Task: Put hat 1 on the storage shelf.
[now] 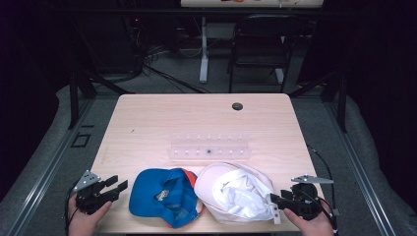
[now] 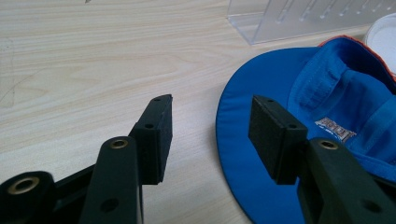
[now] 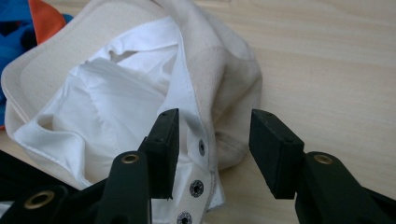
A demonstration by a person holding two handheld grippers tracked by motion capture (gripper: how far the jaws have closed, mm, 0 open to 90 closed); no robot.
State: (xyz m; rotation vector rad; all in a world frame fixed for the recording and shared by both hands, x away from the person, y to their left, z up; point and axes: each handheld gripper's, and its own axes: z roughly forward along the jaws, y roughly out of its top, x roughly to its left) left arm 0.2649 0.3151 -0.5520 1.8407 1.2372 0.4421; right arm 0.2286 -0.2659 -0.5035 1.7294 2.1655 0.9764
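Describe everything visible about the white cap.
The white cap lies upside down at the table's near edge, its off-white canvas-like shell below and a crumpled bright white lining facing up. A back strap with dark metal snaps points toward the right gripper, whose open jaws straddle it without gripping. Its brim side touches the blue cap on the left.

two caps (image 1: 164,196) before rack (image 1: 209,146)

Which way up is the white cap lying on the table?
Upside down. The white cap lies crown down with its opening facing up: its white lining and the snap strap at the back show.
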